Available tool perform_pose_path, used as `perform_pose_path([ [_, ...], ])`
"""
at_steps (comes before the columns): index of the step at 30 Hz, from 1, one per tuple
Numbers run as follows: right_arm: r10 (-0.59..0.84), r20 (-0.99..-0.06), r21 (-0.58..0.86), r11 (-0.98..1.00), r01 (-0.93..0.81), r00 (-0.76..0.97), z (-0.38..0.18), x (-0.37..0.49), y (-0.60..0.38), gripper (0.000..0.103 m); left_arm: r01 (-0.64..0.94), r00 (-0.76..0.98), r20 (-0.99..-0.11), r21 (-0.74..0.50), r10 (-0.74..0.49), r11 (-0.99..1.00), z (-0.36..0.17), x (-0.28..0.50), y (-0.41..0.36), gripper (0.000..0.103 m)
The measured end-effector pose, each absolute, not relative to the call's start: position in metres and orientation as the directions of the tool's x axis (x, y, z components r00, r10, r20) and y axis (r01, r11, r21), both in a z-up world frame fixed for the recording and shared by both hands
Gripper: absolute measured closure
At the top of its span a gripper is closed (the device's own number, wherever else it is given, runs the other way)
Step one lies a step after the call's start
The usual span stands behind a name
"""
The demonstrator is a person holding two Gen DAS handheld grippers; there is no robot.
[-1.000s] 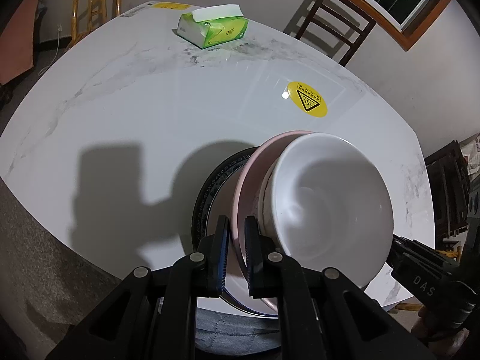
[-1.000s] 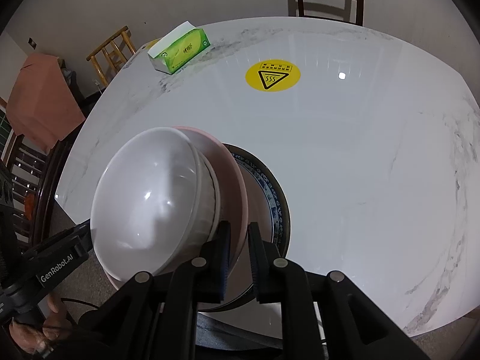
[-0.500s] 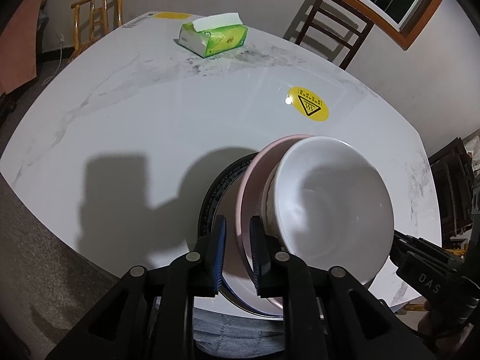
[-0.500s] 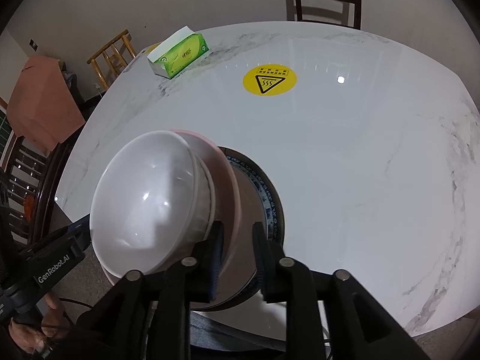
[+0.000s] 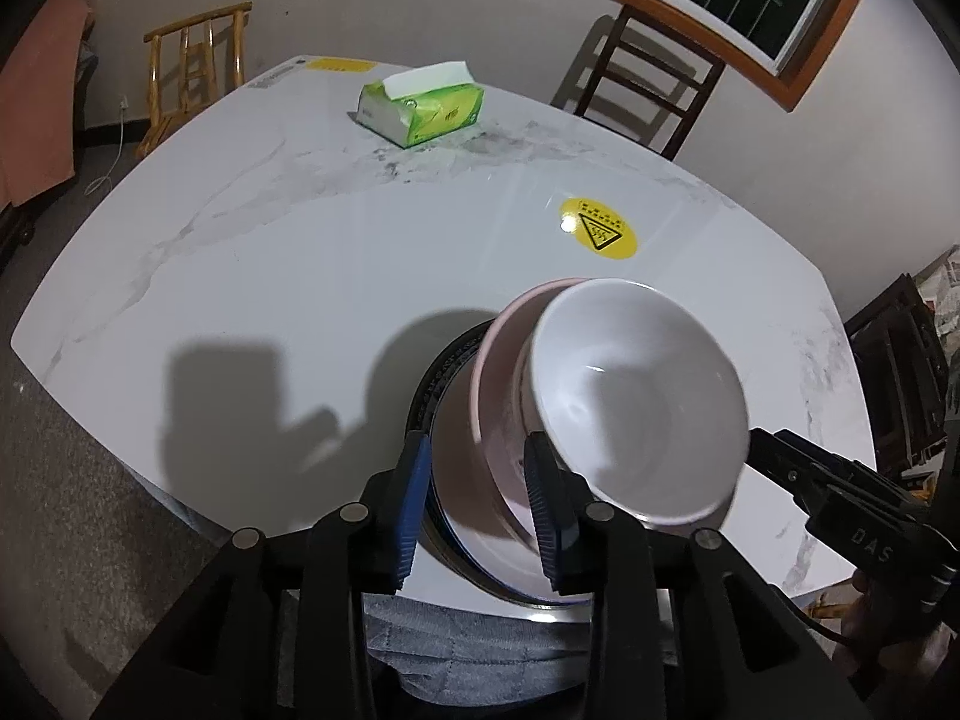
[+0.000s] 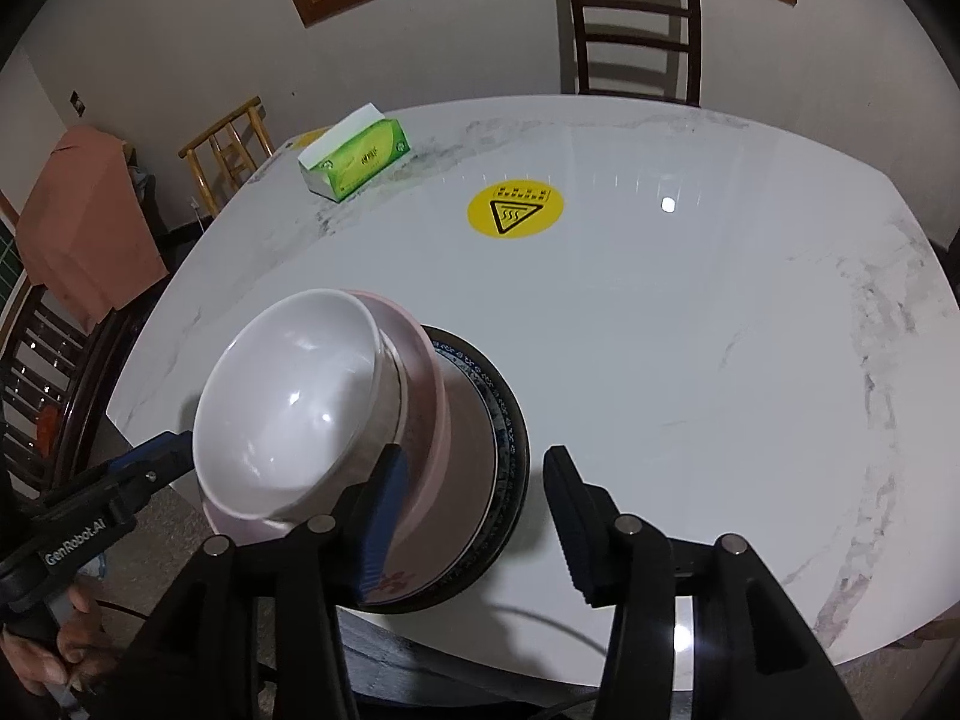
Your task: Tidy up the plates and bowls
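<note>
Stacked dishes at the desk (image 6: 690, 360) edge.
Both left tongs (image 5: 480, 501) and right tongs (image 6: 474, 519) stood open around the plate (image 6: 480, 468) beneath the bowl (image 6: 288, 402).

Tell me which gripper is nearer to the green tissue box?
Neither clearly. The left gripper and the right gripper both straddle the stacked dishes at the table's near edge, and the green tissue box sits far across the table from both.

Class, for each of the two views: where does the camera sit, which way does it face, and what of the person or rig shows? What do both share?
Left wrist: on the left gripper, facing across the table; the right gripper shows.
Right wrist: on the right gripper, facing likewise; the left gripper and hand show.
Shared: white bowl, pink bowl, plate, tissue box, yellow sticker.
</note>
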State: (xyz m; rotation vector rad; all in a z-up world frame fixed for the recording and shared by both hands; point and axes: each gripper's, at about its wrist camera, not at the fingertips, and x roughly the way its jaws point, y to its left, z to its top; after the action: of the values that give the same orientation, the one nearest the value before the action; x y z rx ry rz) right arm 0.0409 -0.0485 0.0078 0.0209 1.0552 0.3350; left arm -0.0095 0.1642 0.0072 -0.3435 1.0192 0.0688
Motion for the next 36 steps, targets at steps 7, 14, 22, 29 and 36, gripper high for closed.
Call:
perform_pose_path([
  [7, 0.277, -0.817, 0.161, 0.952, -0.261, 0.506, 0.013, 0.013, -0.057, 0.040, -0.203, 0.582, -0.813, -0.184, -0.032, 0.962, 0.025, -0.036, 0.157, 0.059],
  [14, 0.257, -0.773, 0.114, 0.956, -0.272, 0.580, 0.017, -0.022, -0.058, 0.025, -0.192, 0.659, -0.749, -0.069, 0.076, 0.979, 0.041, -0.060, 0.131, 0.043],
  [22, 0.227, -0.748, 0.073, 0.962, -0.263, 0.624, 0.011, -0.048, -0.056, 0.018, -0.195, 0.691, -0.708, 0.017, 0.149, 0.981, 0.046, -0.071, 0.107, 0.038],
  [29, 0.223, -0.736, 0.062, 0.963, -0.263, 0.640, 0.007, -0.073, -0.058, 0.018, -0.217, 0.685, -0.706, 0.037, 0.179, 0.976, 0.038, -0.077, 0.100, 0.038],
  [36, 0.203, -0.725, 0.033, 0.965, -0.262, 0.658, 0.009, -0.089, -0.061, 0.018, -0.180, 0.694, -0.703, 0.043, 0.158, 0.983, 0.039, -0.085, 0.081, 0.038],
])
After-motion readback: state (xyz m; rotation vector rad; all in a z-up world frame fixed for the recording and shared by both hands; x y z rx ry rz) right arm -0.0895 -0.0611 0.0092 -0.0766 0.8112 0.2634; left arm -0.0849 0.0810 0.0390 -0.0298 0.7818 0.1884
